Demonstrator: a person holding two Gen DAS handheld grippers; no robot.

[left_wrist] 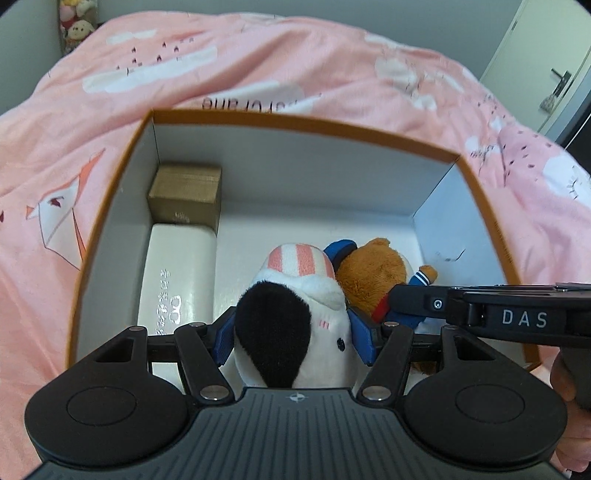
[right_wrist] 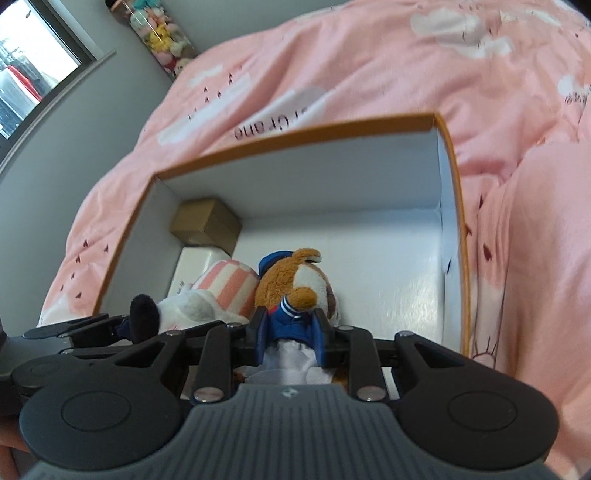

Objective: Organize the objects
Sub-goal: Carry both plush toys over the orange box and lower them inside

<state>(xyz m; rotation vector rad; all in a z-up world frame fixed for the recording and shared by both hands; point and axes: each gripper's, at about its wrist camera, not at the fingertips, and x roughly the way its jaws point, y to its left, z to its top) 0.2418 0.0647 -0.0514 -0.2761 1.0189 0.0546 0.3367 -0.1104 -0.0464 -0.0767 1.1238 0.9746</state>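
The left wrist view looks down into the open white cardboard box with the orange-brown rim point(left_wrist: 480, 206), which sits on a bed covered by a pink printed quilt point(left_wrist: 258, 66). There the left tongs point(left_wrist: 293, 334) are clamped on the white plush toy with a black ear and pink-striped cap point(left_wrist: 295, 317), their blue pads pressing its sides just above the box floor. That view alone shows the lettering "DAS" on the black body of the other tool crossing in from the right side of the box, a grey door with a handle point(left_wrist: 557, 85) beyond the box's far right corner, and shiny characters, too blurred to read, on the glossy white oblong case point(left_wrist: 181, 280) lying along the box's left wall. The right wrist view alone shows a window point(right_wrist: 33, 74) far off past the box's left corner, and the right tongs point(right_wrist: 290, 334) closed on the blue-jacketed body of the brown plush bear in a blue cap point(right_wrist: 291, 284), which leans against the white toy near the middle of the box. A small tan cardboard carton point(left_wrist: 186, 195) stands in the box's far left corner, touching the white case. On the quilt beyond the far wall, part of a printed word reads "Crane". Plush toys point(right_wrist: 162, 33) are piled against the wall far beyond the box.
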